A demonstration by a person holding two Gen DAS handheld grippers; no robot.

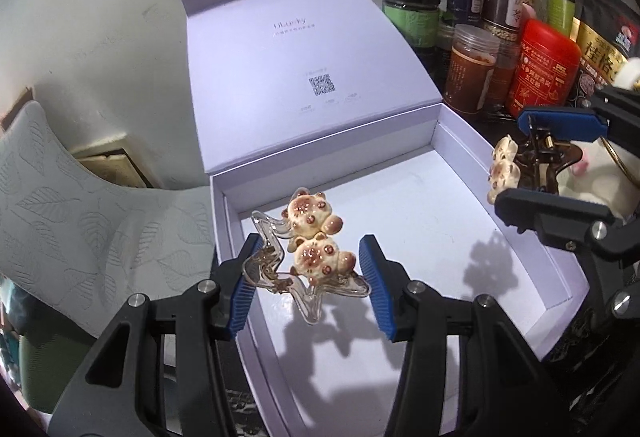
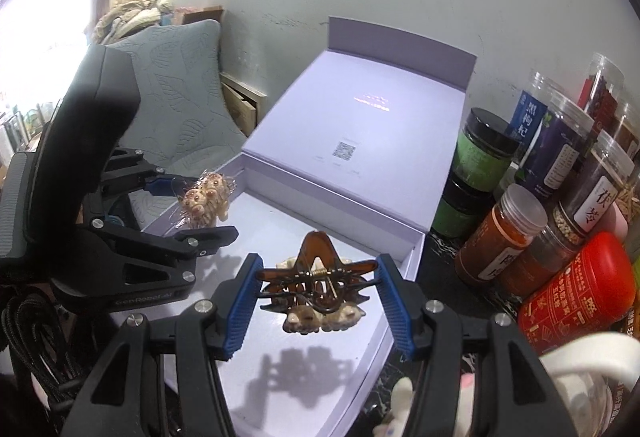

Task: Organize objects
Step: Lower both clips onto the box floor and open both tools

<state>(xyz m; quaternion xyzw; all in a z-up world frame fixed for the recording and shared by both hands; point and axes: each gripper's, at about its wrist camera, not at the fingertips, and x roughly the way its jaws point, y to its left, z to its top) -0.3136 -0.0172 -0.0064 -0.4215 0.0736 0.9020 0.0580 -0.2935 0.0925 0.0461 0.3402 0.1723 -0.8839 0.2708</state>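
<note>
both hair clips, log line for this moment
left gripper: holds clear star bear clip | right gripper: holds brown star bear clip | both over open lilac box

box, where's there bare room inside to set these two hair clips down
The whole white floor of the box is bare, bordered by its four walls and the open lid. The clear hair clip in the left gripper and the brown hair clip in the right gripper hang above it. It is crowded right of the box: jars packed together.
</note>
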